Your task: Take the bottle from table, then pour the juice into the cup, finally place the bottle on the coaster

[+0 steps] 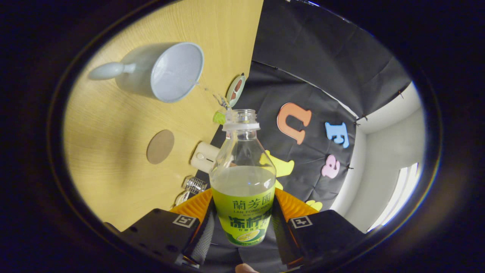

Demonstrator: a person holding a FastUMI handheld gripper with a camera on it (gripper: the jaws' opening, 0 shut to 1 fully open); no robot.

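the cup (166,72) lay at the far left on the bench (113,132), bare wood all round it, a thin stream of juice (206,91) reaching its rim. the round coaster (160,146) sat apart, nearer the fingers (242,227). those fingers were clamped on the bottle (243,178), uncapped, tilted toward the cup. small items by the bench edge were hard to make out.

— What do we record for the surface?
— We note a pale wood-grain table (113,125). On it: a white cup (159,72), a round brown coaster (160,146), a small cream device (204,156) and a clear ridged item (195,185).
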